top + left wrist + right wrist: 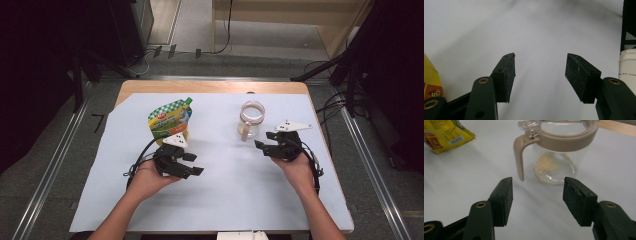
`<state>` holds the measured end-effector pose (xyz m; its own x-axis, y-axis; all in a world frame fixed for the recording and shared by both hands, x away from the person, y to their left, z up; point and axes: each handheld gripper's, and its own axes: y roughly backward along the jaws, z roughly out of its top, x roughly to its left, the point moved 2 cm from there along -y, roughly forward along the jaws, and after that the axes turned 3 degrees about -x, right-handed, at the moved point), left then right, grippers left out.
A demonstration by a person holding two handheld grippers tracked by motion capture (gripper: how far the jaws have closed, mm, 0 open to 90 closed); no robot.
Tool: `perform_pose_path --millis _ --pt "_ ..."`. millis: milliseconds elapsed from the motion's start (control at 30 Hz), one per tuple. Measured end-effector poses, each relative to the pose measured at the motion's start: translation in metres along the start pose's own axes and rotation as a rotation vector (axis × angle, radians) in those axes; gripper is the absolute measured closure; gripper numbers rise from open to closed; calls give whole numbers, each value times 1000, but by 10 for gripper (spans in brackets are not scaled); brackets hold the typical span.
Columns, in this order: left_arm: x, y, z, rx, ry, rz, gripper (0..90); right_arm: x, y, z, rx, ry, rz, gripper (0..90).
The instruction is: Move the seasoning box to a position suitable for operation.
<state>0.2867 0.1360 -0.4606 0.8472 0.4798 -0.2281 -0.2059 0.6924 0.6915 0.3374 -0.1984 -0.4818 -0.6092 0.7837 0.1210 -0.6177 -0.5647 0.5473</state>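
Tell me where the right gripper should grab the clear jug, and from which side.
Probably the beige handle: the jug stands upright and the handle juts out toward the right gripper, whose open jaws already face it. Come in level from the person's side and close across the handle's strap. The round body looks too wide for these jaws.

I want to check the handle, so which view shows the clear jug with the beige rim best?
The right gripper view: the clear jug is close, handle plain. The high view shows it small, from above.

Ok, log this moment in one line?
left gripper: open, empty | right gripper: open, facing jug | pouch: untouched
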Motion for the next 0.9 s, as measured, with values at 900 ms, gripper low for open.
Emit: perform_pose_path --millis 900 --pt "1 13 -12 0 26 34 413 -33 -55 14 3 -32 -10 261"
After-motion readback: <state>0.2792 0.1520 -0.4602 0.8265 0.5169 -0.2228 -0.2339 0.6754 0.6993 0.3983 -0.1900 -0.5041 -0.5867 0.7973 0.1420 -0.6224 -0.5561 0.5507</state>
